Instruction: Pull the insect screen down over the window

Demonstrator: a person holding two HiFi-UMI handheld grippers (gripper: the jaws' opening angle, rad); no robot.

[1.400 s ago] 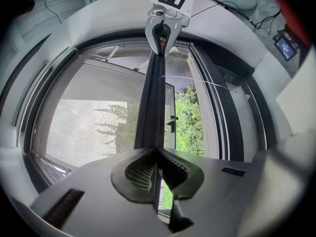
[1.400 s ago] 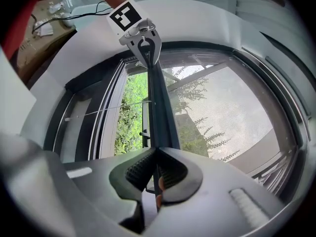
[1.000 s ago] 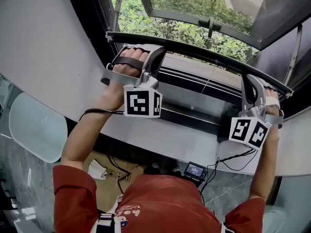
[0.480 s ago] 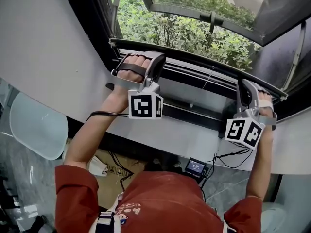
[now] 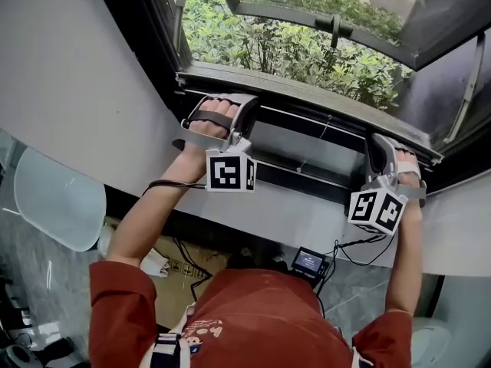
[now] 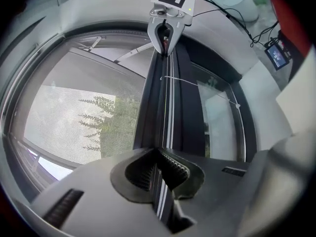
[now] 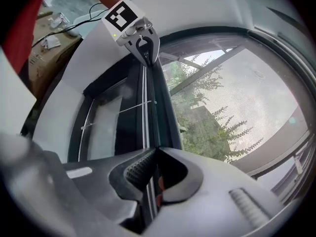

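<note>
**Bar low in window, both grippers clamped on it**

Bushes [image 5: 291, 52] show green through the opening, w/ the swung-out window [image 5: 345, 10] above them. Under the bar [image 5: 307, 100] sits a fixed lower pane [image 5: 307, 150] in a dark frame. A thin cord [image 5: 318, 138] crosses that pane, apart from both grippers. White sill [image 5: 284, 213] runs below. Down by the person's red shirt [image 5: 261, 320]: cardboard box [image 5: 173, 271], small device w/ lit display [image 5: 309, 264], black cables [image 5: 364, 244].

Screen [image 6: 84, 117] mesh is stretched on the far side of the bar. The bar spans the opening side to side, low down, just above the lower pane.

Left gripper [image 5: 247, 102] bites the bar near its left end. Its ribbed pads [image 6: 173, 164] are pressed together on the bar's thin edge, one each side. Right gripper [image 5: 376, 140] does the same near the right end, pads [image 7: 140, 167] closed on the edge. Each gripper view shows the other gripper at the far end, also on the bar.

Left hand [image 5: 211, 113] wraps its handle, strap over the back, arm stretched fwd. Right hand [image 5: 410, 169] likewise. Both grippers point at the window, tipped slightly down, marker cubes facing back toward the person.
</note>
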